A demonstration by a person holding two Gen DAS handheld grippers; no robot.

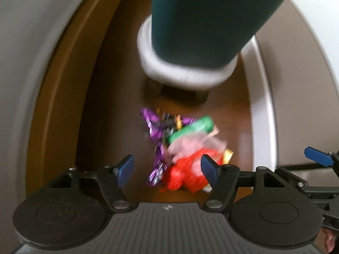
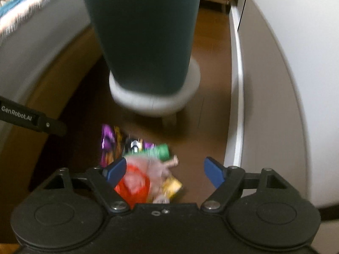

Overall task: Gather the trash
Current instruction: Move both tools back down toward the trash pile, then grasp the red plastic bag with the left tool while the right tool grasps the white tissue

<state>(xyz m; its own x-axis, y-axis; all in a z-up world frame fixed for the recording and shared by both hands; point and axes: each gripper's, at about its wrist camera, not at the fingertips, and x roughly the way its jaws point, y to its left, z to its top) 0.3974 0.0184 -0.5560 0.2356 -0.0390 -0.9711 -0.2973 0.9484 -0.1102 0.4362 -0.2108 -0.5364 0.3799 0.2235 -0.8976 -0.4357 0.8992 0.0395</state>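
The pile of wrappers [image 1: 180, 148] lies on the wooden floor [image 1: 118, 84], at 12 o'clock from the left gripper [image 1: 167, 169], nearer than the right gripper [image 2: 165, 173]; both jaws stand wide, empty.

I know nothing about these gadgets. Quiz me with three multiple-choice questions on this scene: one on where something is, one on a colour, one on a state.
1. Where does the trash pile lie?
A. on the wooden floor
B. on a shelf
C. inside a bucket

2. What colour is the wrapper at the pile's near end?
A. blue
B. red
C. white

3. How do the left gripper's jaws stand?
A. shut on a wrapper
B. shut, empty
C. open, empty

Answers: 1 A, brown boards surround the pile. 2 B, the red wrapper lies nearest both cameras. 3 C, a wide gap separates the blue pads, which touch nothing.
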